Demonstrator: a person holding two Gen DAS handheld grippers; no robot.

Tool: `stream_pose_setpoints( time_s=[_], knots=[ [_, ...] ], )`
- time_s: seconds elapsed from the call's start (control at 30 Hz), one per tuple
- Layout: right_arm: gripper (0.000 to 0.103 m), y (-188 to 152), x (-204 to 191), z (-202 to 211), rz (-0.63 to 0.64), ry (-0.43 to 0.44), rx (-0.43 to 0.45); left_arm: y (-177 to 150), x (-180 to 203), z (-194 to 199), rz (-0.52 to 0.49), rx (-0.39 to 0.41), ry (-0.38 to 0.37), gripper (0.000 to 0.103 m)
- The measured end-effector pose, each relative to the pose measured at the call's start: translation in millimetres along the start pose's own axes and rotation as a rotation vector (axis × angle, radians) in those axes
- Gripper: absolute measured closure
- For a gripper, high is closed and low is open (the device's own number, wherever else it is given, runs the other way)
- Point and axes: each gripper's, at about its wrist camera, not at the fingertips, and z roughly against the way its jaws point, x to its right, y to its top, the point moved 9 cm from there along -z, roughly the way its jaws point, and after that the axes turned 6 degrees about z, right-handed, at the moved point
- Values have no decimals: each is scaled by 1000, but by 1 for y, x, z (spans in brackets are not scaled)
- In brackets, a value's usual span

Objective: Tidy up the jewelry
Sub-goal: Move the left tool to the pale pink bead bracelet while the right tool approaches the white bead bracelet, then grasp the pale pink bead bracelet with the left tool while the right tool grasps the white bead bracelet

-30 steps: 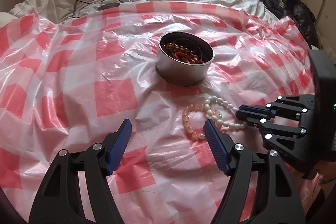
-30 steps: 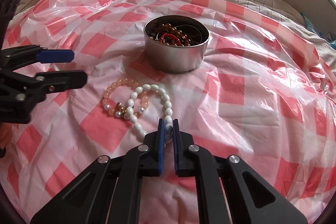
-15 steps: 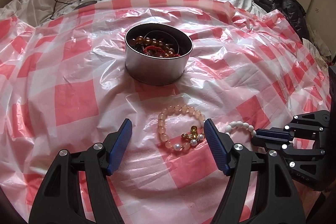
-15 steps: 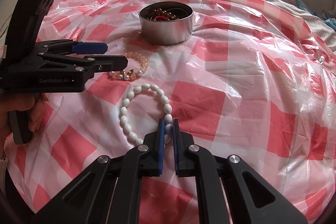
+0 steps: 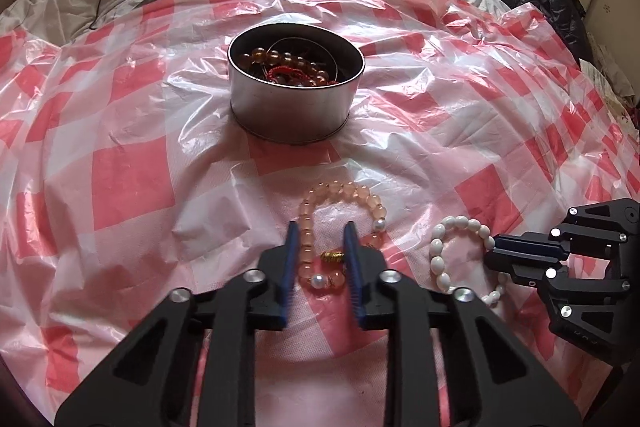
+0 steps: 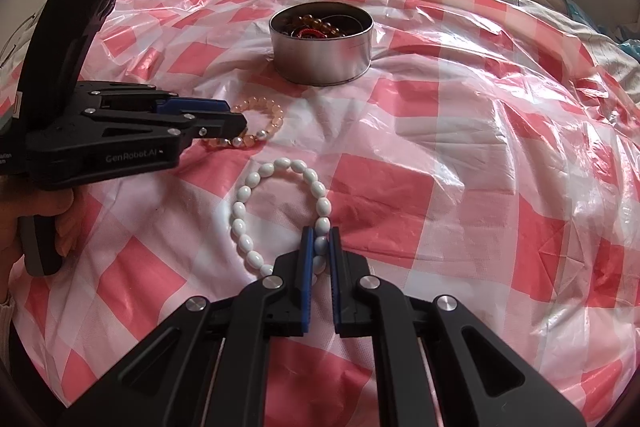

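Since half a second ago our left gripper narrows around one pink bracelet, not yet pinching; right gripper pinches one white bracelet; one tin.

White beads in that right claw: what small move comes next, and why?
Probably lift the white beads toward the tin. The right claw is already shut on one bead, most of the loop lies on the sheet, and the tin holds other jewelry.
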Motion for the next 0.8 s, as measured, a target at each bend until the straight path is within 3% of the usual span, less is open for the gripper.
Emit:
stream_pose_setpoints(
  time_s=[0.03,0.33,0.47,0.5,0.6,0.73,0.77,0.8],
  knots=[
    [95,0,0,-1,0,0,-2,-1,-3,-1,9,-9,2,96],
    [95,-1,1,-1,-7,14,-6,4,-23,19,48,5,4,96],
    [94,-1,1,-4,-15,20,-12,0,-36,14,58,-33,40,96],
    [92,-1,2,-4,-24,29,-10,-1,-35,13,53,-43,40,96],
    [62,1,2,-1,-52,63,12,-3,-33,10,40,-50,58,95],
    [62,2,-1,-4,-25,36,15,-5,-34,8,40,-54,56,95],
    [64,3,-2,-4,-25,36,17,-5,-34,8,39,-54,56,95],
    [73,3,0,-4,-30,35,20,-6,-34,8,36,-55,53,95]
  ],
)
